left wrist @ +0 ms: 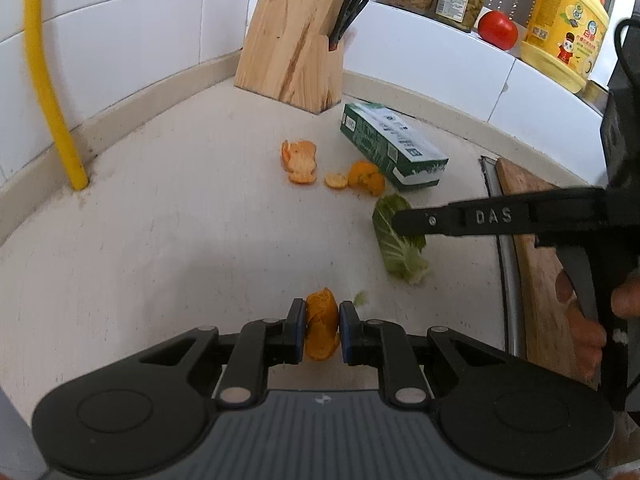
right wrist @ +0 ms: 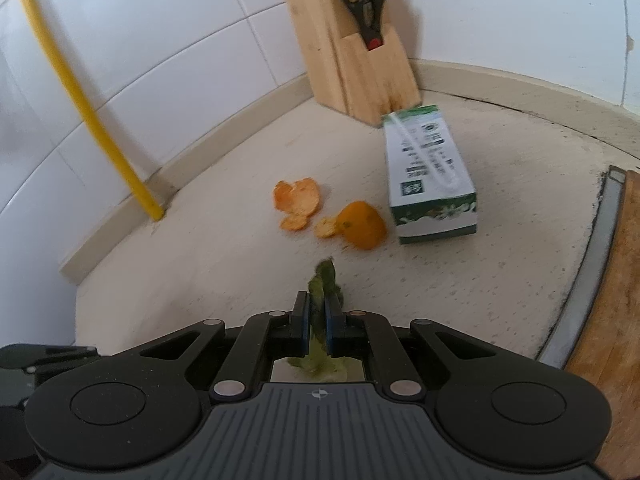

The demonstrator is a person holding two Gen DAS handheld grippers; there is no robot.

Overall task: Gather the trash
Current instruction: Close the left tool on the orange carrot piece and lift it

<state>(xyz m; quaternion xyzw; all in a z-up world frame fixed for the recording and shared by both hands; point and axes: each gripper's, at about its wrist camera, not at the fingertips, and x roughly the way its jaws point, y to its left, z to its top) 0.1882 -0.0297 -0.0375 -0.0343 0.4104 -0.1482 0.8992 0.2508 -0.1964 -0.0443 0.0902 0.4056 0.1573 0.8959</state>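
Note:
My left gripper (left wrist: 322, 312) is shut on a piece of orange peel (left wrist: 321, 328), pinched between its blue pads just above the pale counter. My right gripper (right wrist: 318, 312) is shut on a green cabbage leaf (right wrist: 324, 280), which sticks out past the tips and hangs below them; in the left wrist view the same leaf (left wrist: 396, 244) dangles from that gripper (left wrist: 400, 222). More orange peels (right wrist: 298, 202) (right wrist: 362, 224) lie on the counter beside a green and white carton (right wrist: 430, 184) on its side.
A wooden knife block (left wrist: 294, 40) with scissors stands in the corner. A yellow pipe (left wrist: 52, 92) runs down the tiled wall. Jars, a tomato (left wrist: 497, 30) and a yellow bottle (left wrist: 568, 26) sit on the ledge. A wooden board (right wrist: 616, 300) lies right.

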